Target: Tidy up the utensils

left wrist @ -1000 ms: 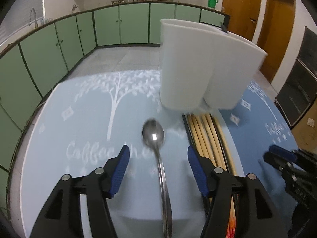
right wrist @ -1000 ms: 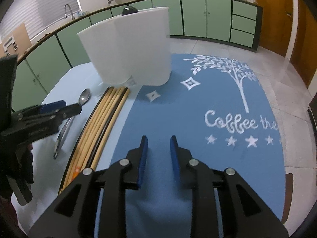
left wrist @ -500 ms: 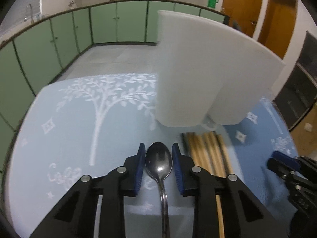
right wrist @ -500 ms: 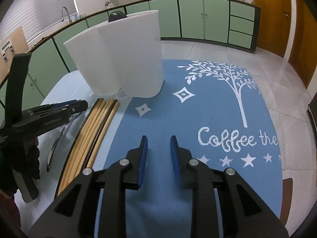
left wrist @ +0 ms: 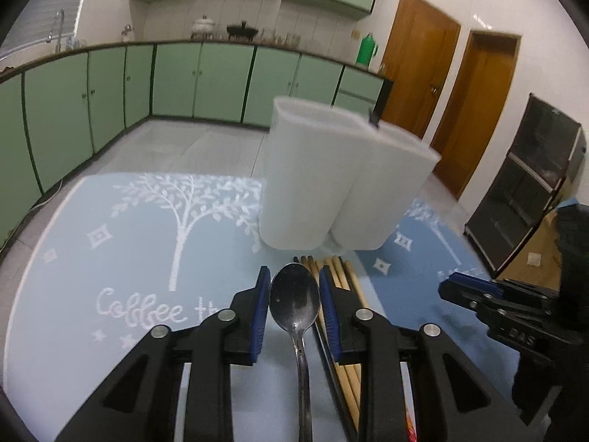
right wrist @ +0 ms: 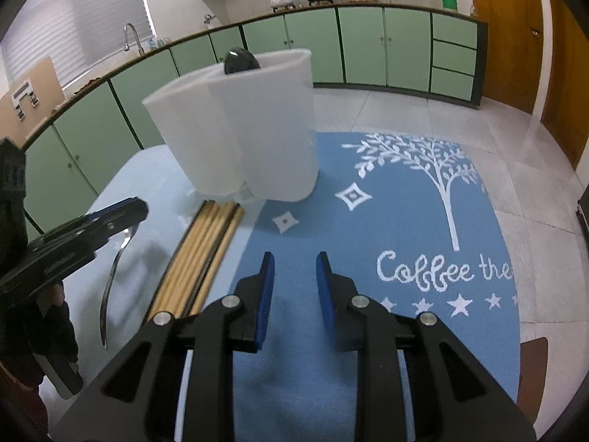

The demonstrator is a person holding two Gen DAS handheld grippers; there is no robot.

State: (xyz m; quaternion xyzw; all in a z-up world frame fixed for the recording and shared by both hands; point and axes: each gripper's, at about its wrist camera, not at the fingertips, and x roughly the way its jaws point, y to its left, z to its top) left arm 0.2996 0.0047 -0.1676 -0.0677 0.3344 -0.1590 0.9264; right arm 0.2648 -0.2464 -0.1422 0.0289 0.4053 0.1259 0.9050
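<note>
My left gripper point(left wrist: 293, 298) is shut on a metal spoon point(left wrist: 294, 298), bowl forward, lifted off the table; the spoon handle point(right wrist: 110, 283) hangs below it in the right wrist view. A white two-compartment utensil holder point(left wrist: 342, 180) stands ahead; a dark utensil tip point(right wrist: 241, 62) sticks out of it. A bundle of wooden chopsticks point(right wrist: 202, 254) lies on the mat in front of the holder. My right gripper point(right wrist: 294, 283) hovers narrowly open and empty over the blue mat.
A light blue placemat point(left wrist: 110, 243) and a darker blue one point(right wrist: 405, 221) cover the round table. Green kitchen cabinets point(left wrist: 184, 81) and wooden doors point(left wrist: 416, 73) stand behind. A dark cabinet point(left wrist: 533, 184) is at the right.
My left gripper closed on the spoon and raised it off the mat, pulling back from the holder. The right gripper has barely moved.
</note>
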